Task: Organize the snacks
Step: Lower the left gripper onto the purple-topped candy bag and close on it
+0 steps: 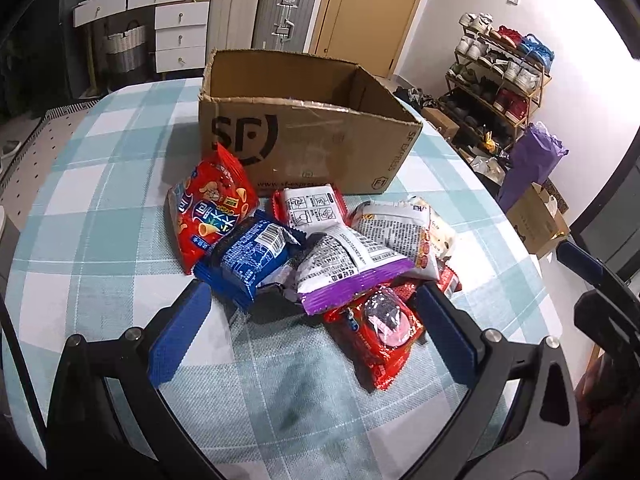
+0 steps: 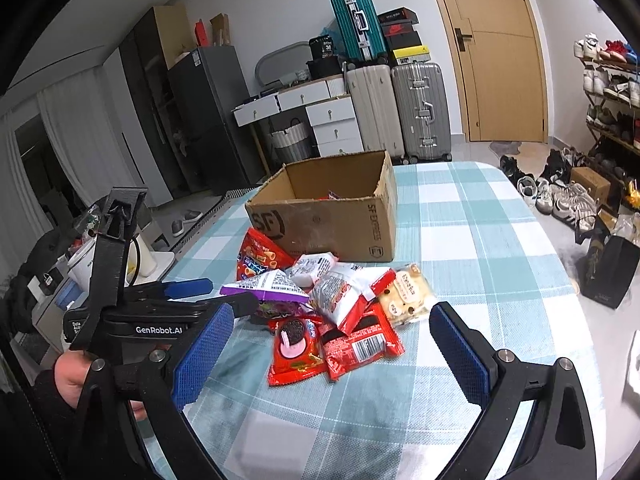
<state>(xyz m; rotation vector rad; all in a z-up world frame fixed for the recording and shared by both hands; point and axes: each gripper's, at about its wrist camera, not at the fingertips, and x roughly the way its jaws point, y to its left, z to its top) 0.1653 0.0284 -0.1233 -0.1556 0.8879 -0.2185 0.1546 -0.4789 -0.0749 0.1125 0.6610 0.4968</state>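
The left gripper [image 1: 316, 320], wide and empty like the right gripper [image 2: 332, 344], straddles overlapping packets [image 1: 352, 268]; closing may pinch two, possibly.

even indoor light, fisheye-warped, dark vignetted corners

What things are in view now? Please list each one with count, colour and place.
Cardboard box: one, brown, open, at the far side of the table.
Snack packs: about eight, red, blue, purple and white, piled in front of the box.
Table: one, with a blue and white checked cloth.
Suitcases: three, grey, cream and teal, by the far wall.
Drawers: one unit, white, left of the suitcases.
Door: one, tan, shut.
Shoe rack: one, full, on the right.
Left gripper: open, before the pile.
Right gripper: open, before the pile.
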